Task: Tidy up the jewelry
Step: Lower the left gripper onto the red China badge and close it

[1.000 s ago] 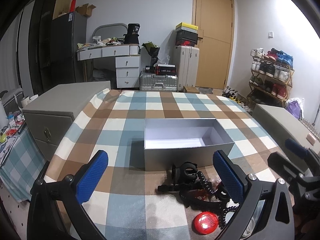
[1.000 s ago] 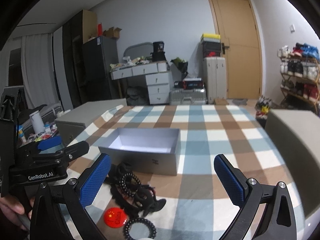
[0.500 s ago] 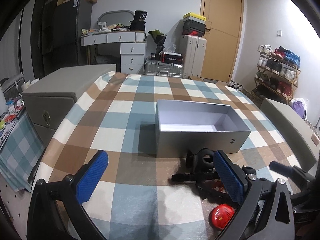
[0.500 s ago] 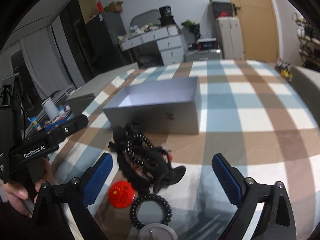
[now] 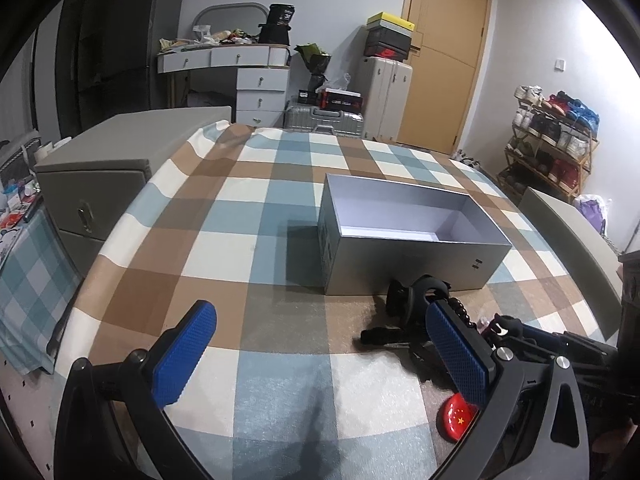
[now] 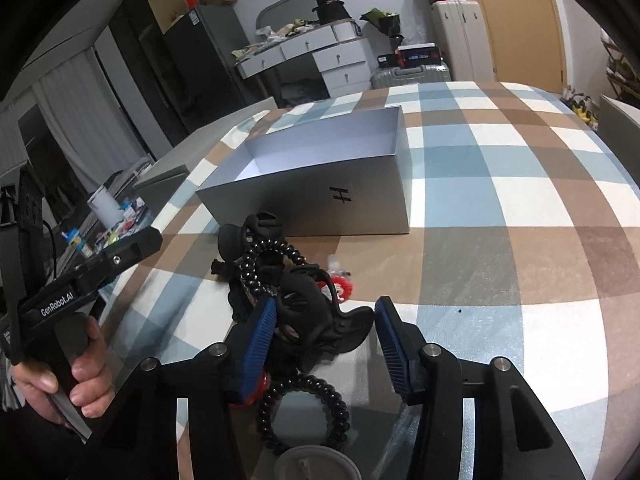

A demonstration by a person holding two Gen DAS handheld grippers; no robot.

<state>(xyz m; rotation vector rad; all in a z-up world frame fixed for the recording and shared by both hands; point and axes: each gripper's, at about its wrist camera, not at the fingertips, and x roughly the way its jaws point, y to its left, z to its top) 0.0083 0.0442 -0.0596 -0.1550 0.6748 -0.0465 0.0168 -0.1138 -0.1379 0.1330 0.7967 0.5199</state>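
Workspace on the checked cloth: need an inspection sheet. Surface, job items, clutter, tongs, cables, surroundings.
Surface: checked tablecloth, flat.
Job's things: open grey box, no items seen inside; in front of it a heap with a black hair claw, a black spiral hair tie, a red round badge and a small red-and-white piece.
Clutter: round grey lid at the near edge.
Tongs: right tongs closing around the hair claw, right pad not yet touching it; left tongs open, nothing between them.
Cables: nothing seen on the table.
Surroundings: white drawers, suitcases, door, shoe rack.
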